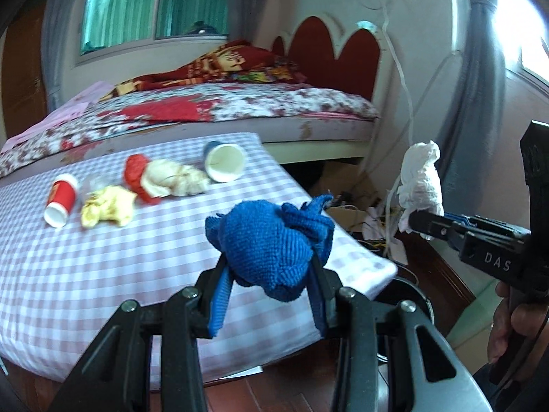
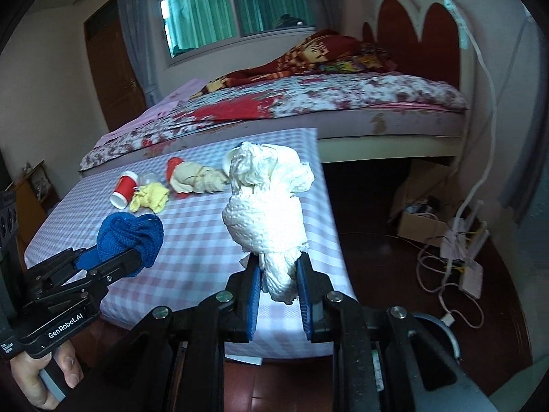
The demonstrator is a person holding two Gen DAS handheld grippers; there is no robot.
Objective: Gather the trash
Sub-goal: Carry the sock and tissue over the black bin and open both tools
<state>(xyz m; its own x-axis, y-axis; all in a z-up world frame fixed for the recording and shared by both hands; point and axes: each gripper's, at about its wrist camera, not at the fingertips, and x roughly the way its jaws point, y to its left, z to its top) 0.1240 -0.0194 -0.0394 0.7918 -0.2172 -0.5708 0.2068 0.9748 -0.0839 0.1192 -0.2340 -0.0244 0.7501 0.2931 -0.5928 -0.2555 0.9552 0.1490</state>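
My left gripper (image 1: 271,274) is shut on a crumpled blue cloth (image 1: 271,243) and holds it above the near right part of the checked table (image 1: 103,267). It also shows in the right wrist view (image 2: 133,257), with the blue cloth (image 2: 130,237). My right gripper (image 2: 278,274) is shut on a wad of white paper towel (image 2: 267,206), held off the table's right edge; the wad also shows in the left wrist view (image 1: 422,182). On the table lie a red paper cup (image 1: 61,202), a yellow crumpled wad (image 1: 108,209), a red and cream cloth bundle (image 1: 164,180) and a white cup on its side (image 1: 224,166).
A dark round bin (image 1: 408,295) stands on the wood floor just below the table's right corner. A bed (image 1: 223,110) with a red headboard lies behind the table. A cardboard box (image 2: 418,219) and tangled cables (image 2: 456,257) are on the floor at the right.
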